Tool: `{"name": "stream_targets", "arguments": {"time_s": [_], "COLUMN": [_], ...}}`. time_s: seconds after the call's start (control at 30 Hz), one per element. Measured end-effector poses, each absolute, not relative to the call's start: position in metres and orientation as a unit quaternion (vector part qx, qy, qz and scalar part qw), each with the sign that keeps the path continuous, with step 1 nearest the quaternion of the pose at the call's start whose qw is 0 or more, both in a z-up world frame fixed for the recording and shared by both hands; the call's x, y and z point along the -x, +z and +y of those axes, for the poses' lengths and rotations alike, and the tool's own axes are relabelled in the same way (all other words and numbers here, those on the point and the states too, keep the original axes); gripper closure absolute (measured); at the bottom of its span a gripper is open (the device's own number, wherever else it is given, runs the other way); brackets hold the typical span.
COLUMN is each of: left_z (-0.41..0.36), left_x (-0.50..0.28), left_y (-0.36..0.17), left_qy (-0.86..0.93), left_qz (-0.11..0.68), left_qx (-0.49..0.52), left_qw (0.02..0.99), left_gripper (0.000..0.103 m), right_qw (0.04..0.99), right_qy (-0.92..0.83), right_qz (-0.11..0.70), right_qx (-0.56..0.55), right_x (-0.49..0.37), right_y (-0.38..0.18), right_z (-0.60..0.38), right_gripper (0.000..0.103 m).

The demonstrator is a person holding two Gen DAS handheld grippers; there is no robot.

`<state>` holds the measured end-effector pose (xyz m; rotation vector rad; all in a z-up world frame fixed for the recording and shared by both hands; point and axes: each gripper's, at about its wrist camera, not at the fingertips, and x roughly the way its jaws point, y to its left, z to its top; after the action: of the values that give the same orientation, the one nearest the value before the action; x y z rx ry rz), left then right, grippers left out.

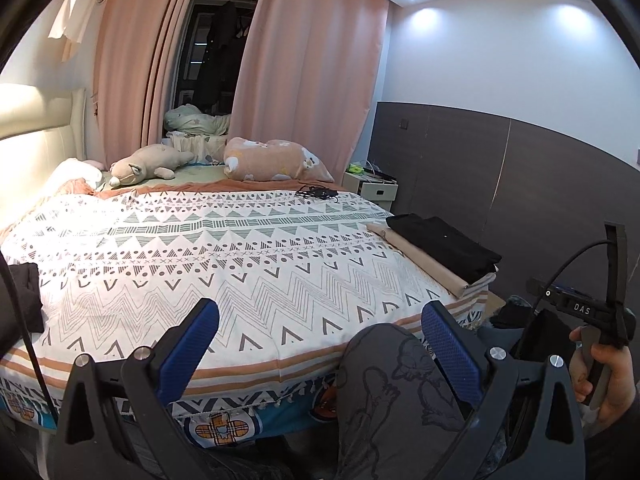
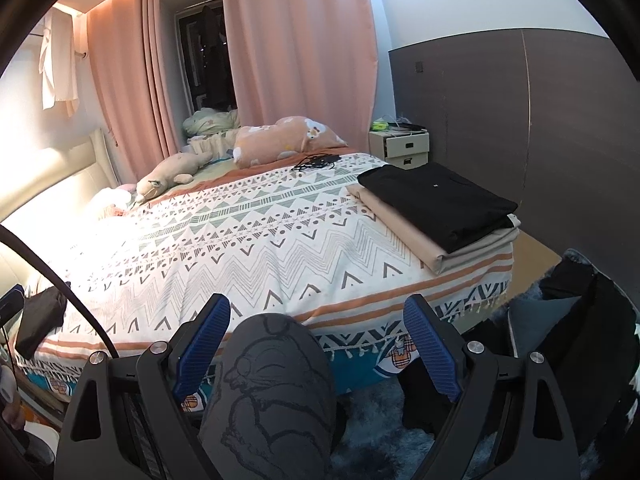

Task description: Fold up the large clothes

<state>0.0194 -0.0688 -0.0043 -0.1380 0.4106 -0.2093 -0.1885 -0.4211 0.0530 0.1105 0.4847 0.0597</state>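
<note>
Bedroom with pink curtains [image 1: 320,60] at the far side and a grey panelled wall on the right. Your bed [image 2: 224,232] fills the middle, under a white spread with grey zigzag bands and orange stripes along the near edge.

Folded clothes: a black garment [image 2: 436,204] lies on a beige folded piece [image 2: 404,232], stacked at the bed's right edge. Another dark garment [image 1: 22,296] sits at the near left edge, well apart from the stack.

Your left gripper [image 1: 320,354] hangs over the near edge, blue pads spread wide, nothing between them but your knee in grey printed trousers [image 1: 392,392]. Your right gripper [image 2: 318,350] likewise: jaws wide apart, empty.

Far end: plush toy [image 1: 148,166], patterned pillow [image 1: 276,160], tangled black cable [image 1: 318,193]. Bedside drawers [image 2: 402,148] stand far right.
</note>
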Motion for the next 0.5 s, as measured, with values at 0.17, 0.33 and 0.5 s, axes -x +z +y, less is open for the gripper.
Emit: {"name": "stream_targets", "arguments": {"time_s": [0.17,0.33,0.5], "left_z": [-0.0640,-0.0635,-0.0635], "left_x": [-0.0184,-0.0164,-0.0124], "left_y": [-0.0064,-0.0066,-0.0055], "left_qy": [-0.101,-0.098,-0.093], "left_qz": [0.206,0.203,0.196], "left_qx": [0.075,0.076,0.072], "left_qw": [0.970,0.971,0.974], "left_gripper": [0.000,0.000,0.000], "right_qw": [0.969,0.968,0.969], "right_qy": [0.032,0.030,0.026], "right_qz": [0.239,0.241,0.238], "right_qx": [-0.056,-0.056,-0.059], "right_x": [0.1882,0.1883,0.1886], "right_y": [0.0528,0.0502,0.0518], "right_z": [-0.4199,-0.4179,-0.4186], "right_gripper": [0.015,0.015,0.015]}}
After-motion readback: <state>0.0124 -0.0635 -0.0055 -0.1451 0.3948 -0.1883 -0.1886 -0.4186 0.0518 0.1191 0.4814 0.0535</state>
